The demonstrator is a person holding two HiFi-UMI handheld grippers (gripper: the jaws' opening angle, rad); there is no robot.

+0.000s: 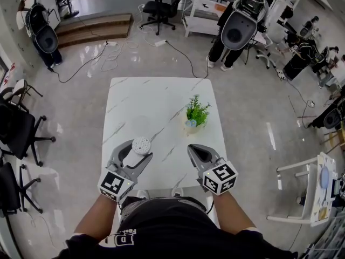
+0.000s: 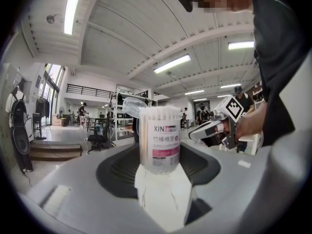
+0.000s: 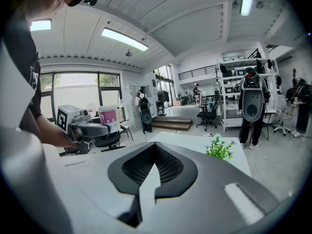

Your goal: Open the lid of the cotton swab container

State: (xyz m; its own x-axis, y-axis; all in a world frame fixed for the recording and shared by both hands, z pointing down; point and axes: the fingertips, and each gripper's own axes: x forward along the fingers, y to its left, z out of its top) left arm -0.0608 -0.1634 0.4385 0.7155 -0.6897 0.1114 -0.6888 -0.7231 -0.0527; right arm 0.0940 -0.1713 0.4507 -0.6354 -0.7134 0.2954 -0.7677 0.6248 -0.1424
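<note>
Cotton swab container (image 1: 141, 144) stands upright between the jaws of my left gripper (image 1: 138, 151), which are closed against its sides, pinching it just above the near edge of the white table (image 1: 156, 101). Looking along those jaws, I see its pink-and-white label facing the camera and the white swab tips (image 2: 158, 112) packed at the top. The clear lid (image 2: 132, 106) is tipped up and back on the far left side of the rim, so the mouth is uncovered.

My right gripper (image 1: 194, 150) hovers just to the right of the left one, apart from the container, its jaws pressed together with nothing between them. From its own camera the left gripper and the container appear off to the left. A small potted plant (image 1: 197, 114) stands on the table ahead of the right gripper, well clear of both.
</note>
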